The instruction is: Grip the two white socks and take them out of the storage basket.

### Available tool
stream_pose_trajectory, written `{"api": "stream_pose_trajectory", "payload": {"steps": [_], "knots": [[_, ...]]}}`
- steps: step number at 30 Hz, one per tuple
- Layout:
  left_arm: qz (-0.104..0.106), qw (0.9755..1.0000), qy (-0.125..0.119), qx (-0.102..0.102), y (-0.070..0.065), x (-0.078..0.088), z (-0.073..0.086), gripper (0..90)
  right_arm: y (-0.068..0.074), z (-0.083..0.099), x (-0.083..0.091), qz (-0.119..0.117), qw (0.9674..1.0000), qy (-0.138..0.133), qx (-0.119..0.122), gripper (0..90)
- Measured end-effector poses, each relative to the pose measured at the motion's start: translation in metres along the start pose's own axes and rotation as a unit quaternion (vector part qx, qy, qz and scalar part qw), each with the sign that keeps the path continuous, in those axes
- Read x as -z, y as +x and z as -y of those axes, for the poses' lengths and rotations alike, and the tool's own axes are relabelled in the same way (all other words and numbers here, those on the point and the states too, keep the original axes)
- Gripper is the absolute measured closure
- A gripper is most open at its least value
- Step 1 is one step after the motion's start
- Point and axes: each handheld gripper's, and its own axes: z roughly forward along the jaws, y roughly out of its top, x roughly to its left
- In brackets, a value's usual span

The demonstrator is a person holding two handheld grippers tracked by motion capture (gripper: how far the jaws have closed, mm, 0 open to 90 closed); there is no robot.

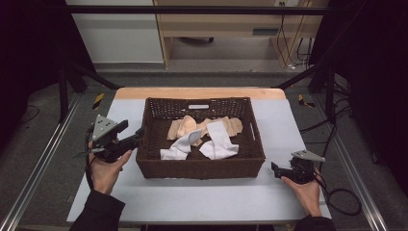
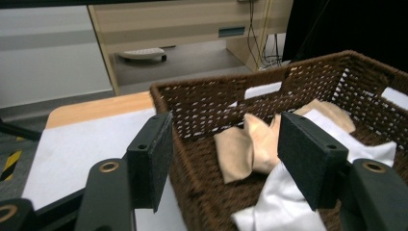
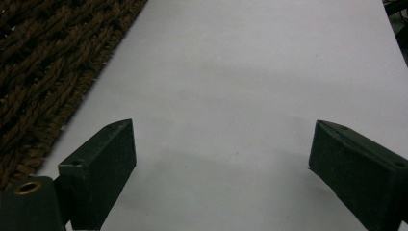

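Note:
A brown wicker basket (image 1: 199,168) stands in the middle of the white table (image 1: 192,199). Beige socks (image 1: 185,126) and white socks (image 1: 219,142) lie loose in it. My left gripper (image 1: 137,137) hovers at the basket's left rim, pointing toward it. Seen from the left gripper view, my left gripper (image 2: 226,130) is open with the basket wall (image 2: 211,96), beige socks (image 2: 245,144) and a white sock (image 2: 284,202) beyond it and nothing pinched. My right gripper (image 1: 275,169) rests low on the table by the basket's front right corner. It (image 3: 221,144) is open and empty, with wicker (image 3: 43,72) at its left.
Bare white tabletop (image 3: 250,72) lies in front of and right of the basket. A black cable (image 1: 344,202) loops off the table's right edge. Metal frame rails (image 1: 43,159) run along both sides. Wooden furniture (image 1: 216,29) stands on the floor behind.

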Motion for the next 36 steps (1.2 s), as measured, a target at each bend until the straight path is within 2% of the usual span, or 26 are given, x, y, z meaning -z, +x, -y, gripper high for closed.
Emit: {"api": "stream_pose_trajectory", "payload": {"steps": [2, 5, 6, 9, 11, 12, 16, 17, 24, 29, 32, 36], "knots": [[0.007, 1.0000, 0.001, 0.002, -0.006, -0.006, -0.003, 37.2, 0.000, 0.000, 0.000, 0.002, 1.0000, 0.001, 0.000, 9.5], [0.006, 0.9999, 0.003, -0.007, -0.014, -0.016, -0.008, 36.9, -0.001, 0.000, 0.000, 0.001, 1.0000, 0.000, -0.002, 9.5], [0.016, 0.9999, 0.003, -0.005, -0.019, -0.023, -0.010, 36.8, -0.001, 0.000, -0.001, 0.003, 1.0000, 0.002, 0.001, 9.5], [0.024, 0.9997, 0.004, -0.006, -0.025, -0.030, -0.011, 36.6, 0.001, 0.000, -0.001, 0.002, 1.0000, 0.006, 0.001, 9.5], [0.030, 0.9994, 0.011, -0.010, -0.031, -0.038, -0.011, 36.6, 0.000, 0.000, -0.001, 0.001, 1.0000, 0.005, 0.000, 9.5], [0.027, 0.9993, 0.013, -0.022, -0.036, -0.045, -0.012, 36.0, 0.000, 0.001, -0.001, 0.001, 1.0000, 0.003, -0.001, 9.6], [0.030, 0.9991, 0.006, -0.031, -0.044, -0.053, -0.013, 35.8, 0.000, 0.000, -0.002, 0.001, 1.0000, 0.006, -0.001, 9.8], [0.037, 0.9989, 0.001, -0.029, -0.048, -0.058, -0.016, 35.8, 0.001, 0.000, -0.002, 0.001, 1.0000, 0.007, -0.002, 9.8], [0.044, 0.9986, 0.003, -0.029, -0.051, -0.075, -0.028, 34.1, 0.000, 0.000, -0.001, 0.000, 1.0000, 0.005, -0.002, 9.7], [0.039, 0.9982, 0.018, -0.042, -0.050, -0.095, -0.023, 31.0, 0.000, 0.000, -0.001, 0.000, 1.0000, 0.005, -0.002, 9.7], [0.045, 0.9978, 0.034, -0.033, -0.047, -0.107, -0.019, 29.9, 0.000, 0.000, -0.002, 0.001, 1.0000, 0.004, -0.001, 9.7], [0.047, 0.9970, 0.042, -0.045, -0.047, -0.116, -0.016, 29.2, 0.000, 0.000, -0.001, 0.000, 1.0000, 0.003, -0.002, 9.6]]}}
